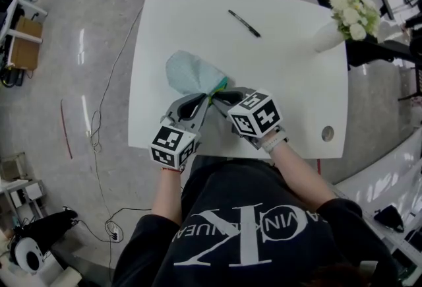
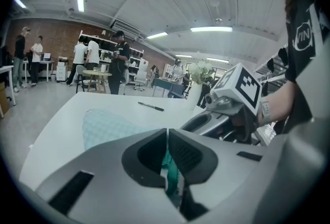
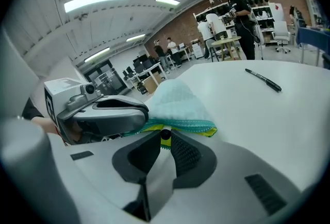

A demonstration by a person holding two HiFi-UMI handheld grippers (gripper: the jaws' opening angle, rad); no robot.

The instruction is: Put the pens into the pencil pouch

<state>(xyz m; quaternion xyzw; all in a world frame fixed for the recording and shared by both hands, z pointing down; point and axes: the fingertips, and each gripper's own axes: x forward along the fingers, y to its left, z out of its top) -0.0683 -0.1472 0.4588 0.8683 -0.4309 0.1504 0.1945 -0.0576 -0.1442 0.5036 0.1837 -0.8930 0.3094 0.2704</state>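
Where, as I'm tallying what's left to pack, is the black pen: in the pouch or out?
Out. The black pen lies on the white table, well apart from the pencil pouch.

My head camera looks steeply down past my chest onto the white tabletop (image 1: 290, 81), taking in all of it, with my left tool (image 1: 210, 99) and right tool (image 1: 220, 95) near its close edge. Each tool's camera rides just behind its own jaws and faces low across the tabletop, very near. All three views share the pouch (image 1: 191, 73) at the tool tips and the pen (image 1: 244, 23) well ahead. Each tool's camera also catches the other tool beside it.
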